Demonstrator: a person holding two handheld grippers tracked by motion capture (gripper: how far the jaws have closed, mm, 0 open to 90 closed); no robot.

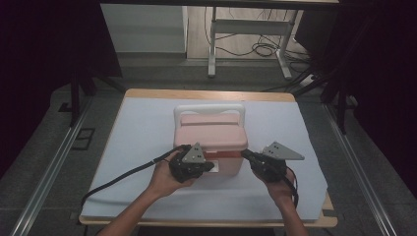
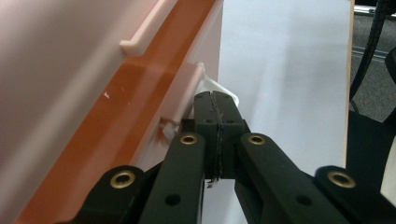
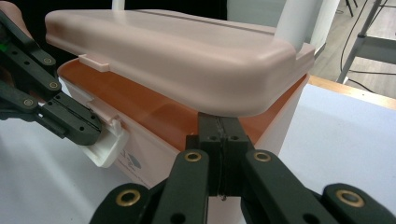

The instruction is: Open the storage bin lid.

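The pink box (image 1: 210,142) sits mid-frame, its lid (image 3: 187,56) a bit up and its white latch (image 3: 106,148) flipped down; both the left gripper (image 1: 207,166) and the right gripper (image 1: 247,155) are clenched empty, so lifting the lid looks left.

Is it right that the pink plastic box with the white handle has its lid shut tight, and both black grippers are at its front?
Not quite. The pink plastic box has its lid raised a little, as the right gripper view shows. Left gripper and right gripper are at its front.
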